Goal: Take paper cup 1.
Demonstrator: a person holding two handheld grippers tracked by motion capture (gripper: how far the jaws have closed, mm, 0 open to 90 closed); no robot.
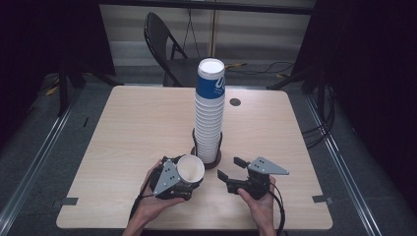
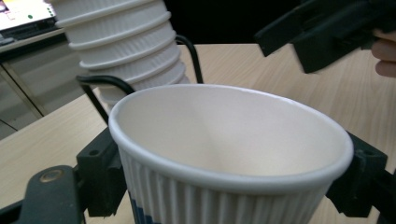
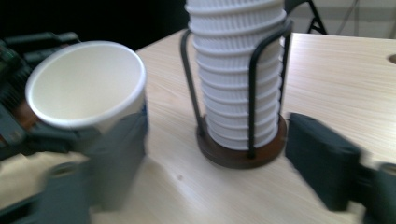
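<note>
A white ribbed paper cup (image 1: 191, 169) with a blue band low on its wall is clamped between the jaws of my left gripper (image 1: 183, 183) near the table's front edge, its mouth tilted up. In the left gripper view the cup (image 2: 224, 140) sits close between both black jaws. Just behind it a tall stack of the same cups (image 1: 210, 113) stands in a black wire holder on a dark round base (image 1: 214, 162). My right gripper (image 1: 230, 167) hovers to the right of the base, jaws spread wide with nothing between them; in its own view the stack (image 3: 238, 70) stands ahead and the held cup (image 3: 86, 84) at left.
The light wooden table (image 1: 137, 128) has a small round cable hole (image 1: 235, 102) at the back right of the stack. A black folding chair (image 1: 162, 44) stands beyond the far edge. Bare tabletop stretches to the left and right of the holder.
</note>
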